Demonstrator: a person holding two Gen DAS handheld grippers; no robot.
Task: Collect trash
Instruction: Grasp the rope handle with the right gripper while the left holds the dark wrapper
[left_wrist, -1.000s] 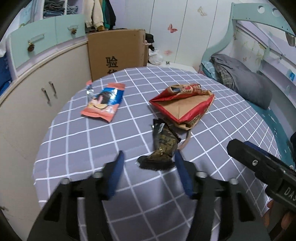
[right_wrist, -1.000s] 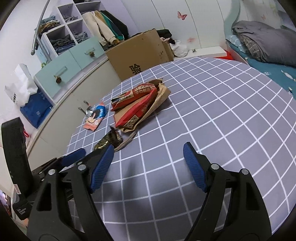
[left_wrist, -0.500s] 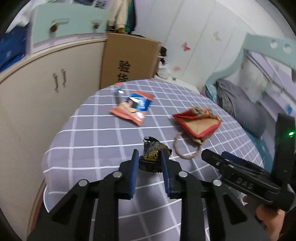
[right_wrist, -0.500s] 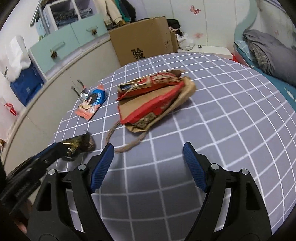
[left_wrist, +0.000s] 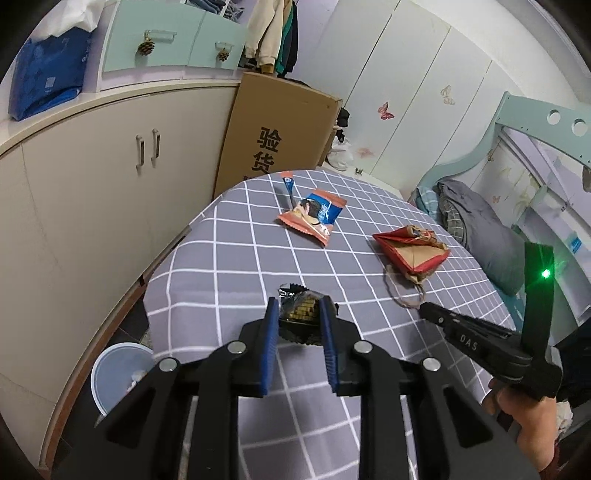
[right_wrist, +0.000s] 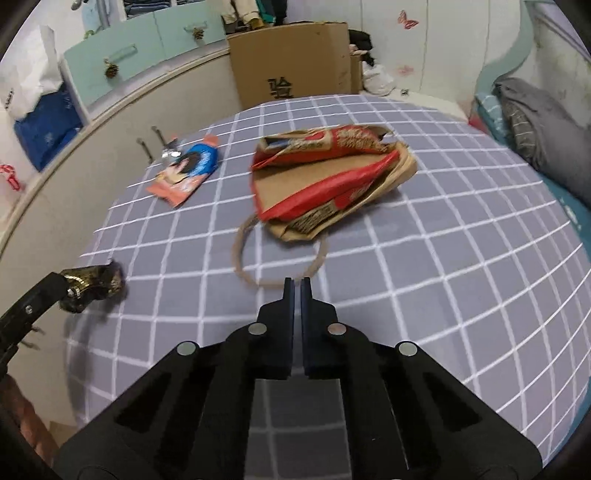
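Left tool (left_wrist: 295, 308) clamps dark wrapper (left_wrist: 301, 314); right tool (right_wrist: 297, 286) together beside paper bag (right_wrist: 332, 184).

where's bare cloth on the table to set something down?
Bare: the wide stretch right of the paper bag toward the bed side, and the near edge by the right gripper. Crowded: the left side, with the orange snack packet and dark wrapper in the left gripper.

Glossy foil wrapper (left_wrist: 300, 314), matt checked tablecloth (left_wrist: 229, 266), kraft paper bag (right_wrist: 332, 184)
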